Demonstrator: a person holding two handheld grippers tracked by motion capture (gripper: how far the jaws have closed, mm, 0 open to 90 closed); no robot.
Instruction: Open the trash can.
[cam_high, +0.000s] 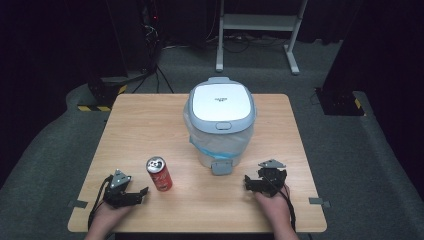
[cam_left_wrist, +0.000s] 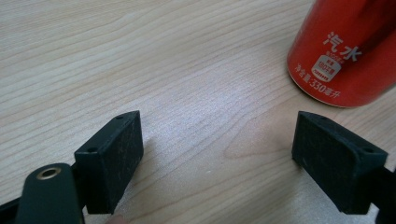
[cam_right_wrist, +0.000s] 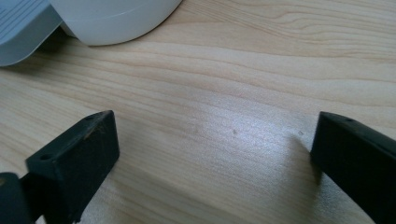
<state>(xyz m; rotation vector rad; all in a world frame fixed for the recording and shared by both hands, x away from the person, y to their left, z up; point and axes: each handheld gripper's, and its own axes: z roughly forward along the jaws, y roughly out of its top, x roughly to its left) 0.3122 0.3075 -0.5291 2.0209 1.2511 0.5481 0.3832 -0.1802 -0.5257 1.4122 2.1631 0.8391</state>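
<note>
Nothing of the work looks done yet, judging from how things lie: the red soda can (cam_high: 159, 174) stands upright on the wooden table (cam_high: 150, 125), untouched, and the lid of the white pedal bin (cam_high: 220, 122) is down. Both grippers rest low near the table's front edge with nothing in them. What seems to remain is the whole job: taking hold of the can, getting the bin's lid up, and dropping the can in.

Going from the left, the left gripper (cam_high: 131, 195) lies by the near-left corner, held in the person's left hand, its jaws spread wide with only bare wood between them. In the left gripper view the can (cam_left_wrist: 348, 49) stands just beyond the tip of the right-hand jaw, up and off to that side, near it but not touching and not between the jaws. In the high view the can stands just beside this gripper, a little farther up the table and toward the middle.

Next comes the bin at the table's centre, lined with a pale bag, its grey foot pedal (cam_high: 221, 167) facing the person.

Farthest right, the right gripper (cam_high: 254, 184) sits near the pedal, its jaws also standing apart over bare table. In the right gripper view the bin's rounded white base (cam_right_wrist: 116, 18) shows at the top left, ahead of the jaws and clear of them. The can is well apart from this gripper, across the front of the bin.
</note>
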